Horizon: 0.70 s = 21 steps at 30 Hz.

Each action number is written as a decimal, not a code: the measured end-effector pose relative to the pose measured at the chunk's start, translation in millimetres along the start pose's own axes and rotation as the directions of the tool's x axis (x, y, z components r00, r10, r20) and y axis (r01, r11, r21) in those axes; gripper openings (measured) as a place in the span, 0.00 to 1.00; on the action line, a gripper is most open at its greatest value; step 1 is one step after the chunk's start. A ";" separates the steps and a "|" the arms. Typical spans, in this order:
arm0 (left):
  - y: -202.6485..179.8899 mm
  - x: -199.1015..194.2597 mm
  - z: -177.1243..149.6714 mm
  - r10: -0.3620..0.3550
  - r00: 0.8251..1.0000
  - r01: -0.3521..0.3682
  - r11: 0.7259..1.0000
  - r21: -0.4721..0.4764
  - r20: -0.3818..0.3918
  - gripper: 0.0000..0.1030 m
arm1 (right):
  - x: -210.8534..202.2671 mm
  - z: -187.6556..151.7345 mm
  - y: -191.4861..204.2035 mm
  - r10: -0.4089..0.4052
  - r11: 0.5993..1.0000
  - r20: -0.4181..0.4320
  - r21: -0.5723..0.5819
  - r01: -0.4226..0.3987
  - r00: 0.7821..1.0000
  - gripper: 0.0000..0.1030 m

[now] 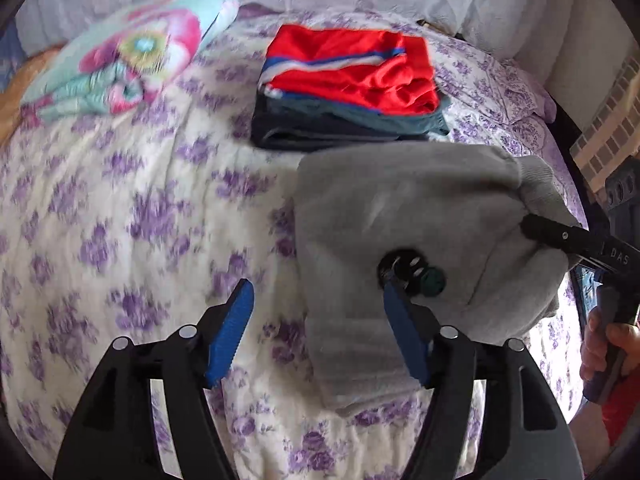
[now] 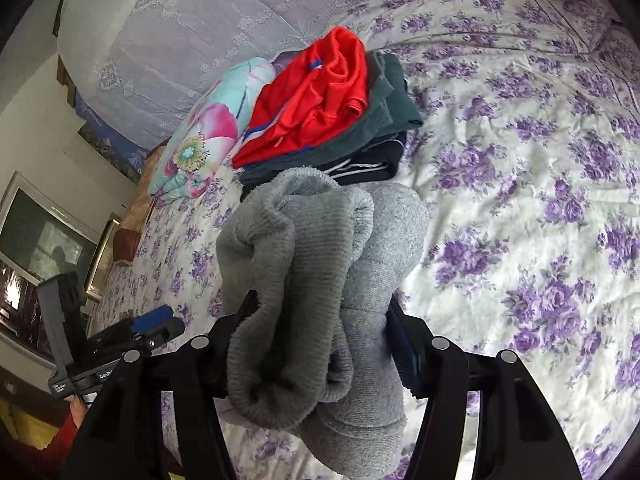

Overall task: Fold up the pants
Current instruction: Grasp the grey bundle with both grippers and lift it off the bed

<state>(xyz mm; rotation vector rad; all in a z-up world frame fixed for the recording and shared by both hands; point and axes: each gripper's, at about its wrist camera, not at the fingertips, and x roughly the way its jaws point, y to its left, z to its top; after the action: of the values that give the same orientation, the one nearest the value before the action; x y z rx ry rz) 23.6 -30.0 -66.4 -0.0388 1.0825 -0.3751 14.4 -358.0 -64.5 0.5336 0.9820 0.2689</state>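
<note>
The grey pants (image 1: 400, 208) are folded into a thick bundle, held up over the flowered bedspread (image 1: 120, 208). My right gripper (image 2: 320, 312) is shut on one end of that bundle (image 2: 316, 248), with cloth bulging out between and over its fingers. In the left wrist view it comes in from the right (image 1: 532, 226), pinching the ribbed cuff end. My left gripper (image 1: 316, 286) is open; its right blue pad (image 1: 404, 336) lies against the grey cloth and its left pad (image 1: 234, 332) stands over bare bedspread. The left gripper (image 2: 158, 316) also shows low on the left.
A stack of folded clothes (image 1: 348, 76), red on top of teal and dark pieces, sits on the bed just beyond the pants (image 2: 316, 104). A flowered pillow (image 1: 128, 52) lies to its left. White lace bedding runs along the back. A hand (image 1: 612, 344) grips the right handle.
</note>
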 end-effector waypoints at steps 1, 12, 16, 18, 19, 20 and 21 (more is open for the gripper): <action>7.8 5.7 -7.0 -0.021 0.999 0.020 0.999 -0.043 -0.033 0.63 | 2.9 -2.6 -11.1 -0.005 1.000 -0.007 0.028 0.005 1.000 0.59; -23.8 63.2 -17.5 -0.292 0.942 0.270 0.953 -0.140 -0.165 0.84 | 24.2 -22.5 -73.9 0.073 0.974 -0.034 0.218 -0.064 0.997 0.65; -34.0 68.6 -16.4 -0.280 0.951 0.259 0.954 -0.152 -0.133 0.71 | 23.7 -28.3 -74.7 0.089 0.964 -0.015 0.253 -0.082 0.996 0.62; -40.7 49.2 -12.2 -0.230 0.968 0.221 0.971 -0.096 -0.104 0.43 | 11.3 -24.5 -54.7 0.063 0.984 0.008 0.168 -0.063 0.998 0.58; -42.2 39.0 -8.2 -0.215 0.973 0.209 0.975 -0.072 -0.088 0.41 | 4.4 -20.9 -43.6 0.066 0.989 0.026 0.131 -0.068 0.998 0.58; -41.2 28.7 -1.7 -0.212 0.975 0.207 0.976 -0.067 -0.065 0.40 | -0.7 -16.2 -34.9 0.084 0.990 0.043 0.114 -0.088 0.996 0.57; -39.0 20.9 5.1 -0.209 0.977 0.206 0.976 -0.072 -0.044 0.40 | -5.6 -8.5 -27.2 0.109 0.988 0.064 0.105 -0.115 0.992 0.57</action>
<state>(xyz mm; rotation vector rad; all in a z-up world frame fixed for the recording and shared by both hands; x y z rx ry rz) 25.8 -73.9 -73.5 -0.2045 1.1450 -0.5298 3.7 -380.7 -79.0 0.6936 0.9148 0.3003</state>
